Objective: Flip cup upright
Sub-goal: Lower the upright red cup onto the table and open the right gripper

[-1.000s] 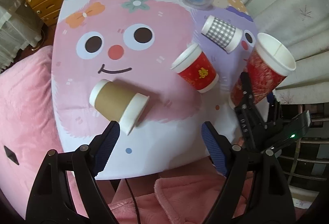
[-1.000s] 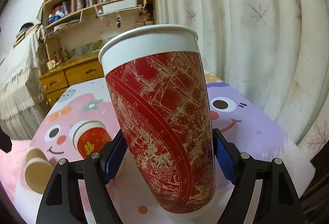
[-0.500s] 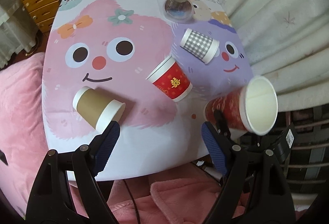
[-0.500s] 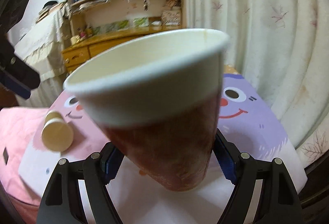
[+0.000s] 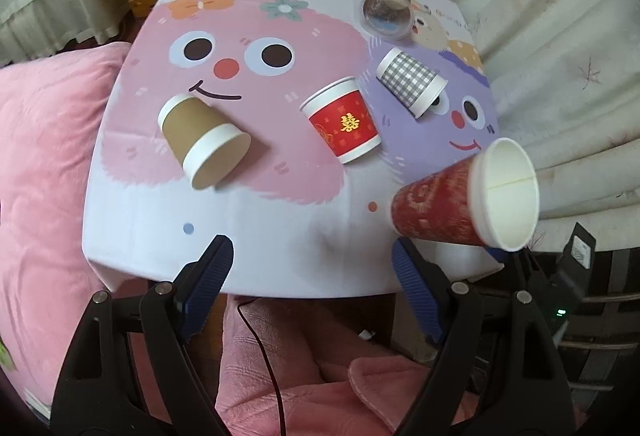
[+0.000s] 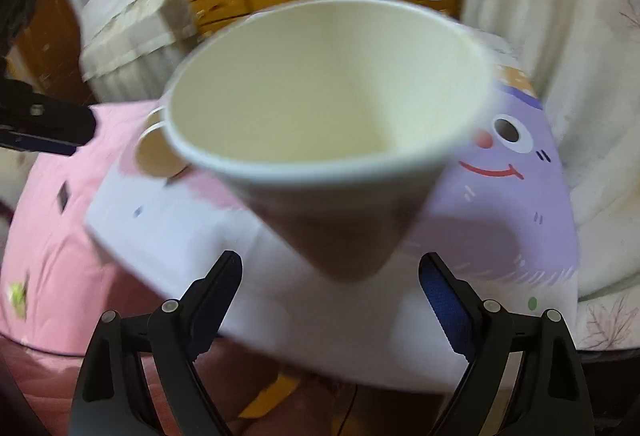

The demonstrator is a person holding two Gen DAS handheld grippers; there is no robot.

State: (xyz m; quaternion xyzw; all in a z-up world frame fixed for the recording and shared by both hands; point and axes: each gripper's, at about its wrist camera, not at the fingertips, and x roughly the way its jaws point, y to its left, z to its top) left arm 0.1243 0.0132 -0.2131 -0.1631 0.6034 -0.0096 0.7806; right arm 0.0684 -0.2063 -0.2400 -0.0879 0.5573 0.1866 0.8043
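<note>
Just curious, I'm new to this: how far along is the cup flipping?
Nothing stands upright yet. In hand: the tall red cup tilts, mouth sideways, at the right tool. To do: brown cup, small red cup, checked cup, all lying down.

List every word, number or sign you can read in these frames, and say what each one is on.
"囍", in gold: on the small red cup lying on the table.
Faint print on the tablecloth near the clear cup: too small to read.
Tall red cup: gold pattern only, no legible text.
</note>
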